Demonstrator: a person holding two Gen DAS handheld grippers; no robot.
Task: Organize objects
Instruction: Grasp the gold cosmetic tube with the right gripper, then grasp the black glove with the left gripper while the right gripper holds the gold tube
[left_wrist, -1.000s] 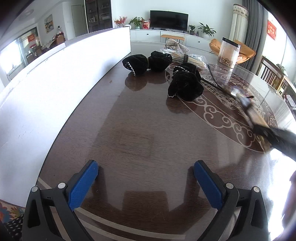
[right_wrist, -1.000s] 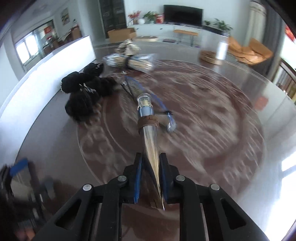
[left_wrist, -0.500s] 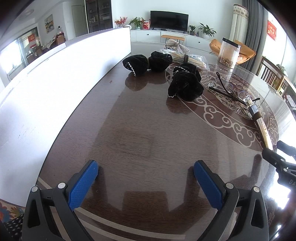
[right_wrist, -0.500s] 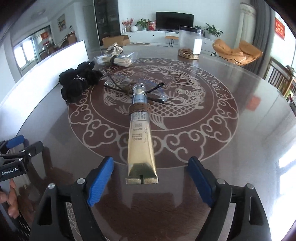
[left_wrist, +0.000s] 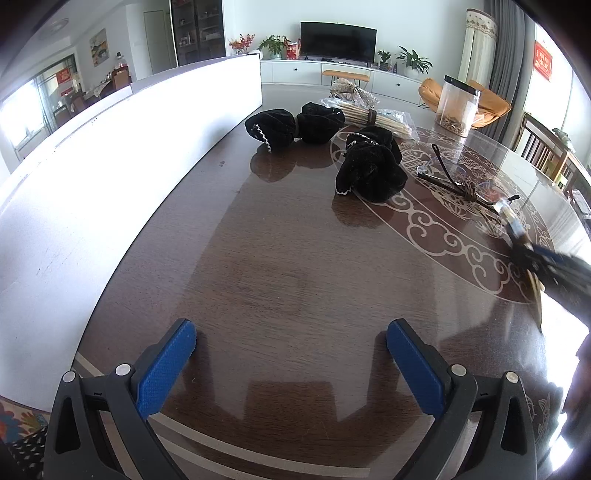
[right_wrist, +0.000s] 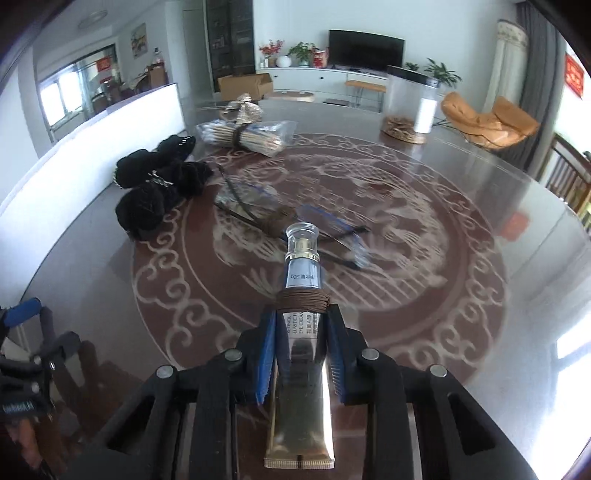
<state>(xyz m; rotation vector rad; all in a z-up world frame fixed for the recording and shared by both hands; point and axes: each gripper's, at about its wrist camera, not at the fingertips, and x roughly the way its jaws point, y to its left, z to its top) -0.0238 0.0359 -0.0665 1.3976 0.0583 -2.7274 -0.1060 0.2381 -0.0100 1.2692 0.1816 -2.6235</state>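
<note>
Gripping the cream tube (right_wrist: 301, 373), right gripper (right_wrist: 300, 317) just closed.

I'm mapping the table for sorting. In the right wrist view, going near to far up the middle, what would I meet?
Right claw shut on the gold cream tube → tube's clear cap → glasses → bundle of sticks → silver bow.

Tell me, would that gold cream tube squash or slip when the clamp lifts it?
Probably it dents a little: the gold tube looks like soft foil, flat at its crimped end. The right gripper, whose jaws have just been closing, pinches its flat sides, so rolling seems unlikely. The glossy skin might slide, though the brown cord could catch.
</note>
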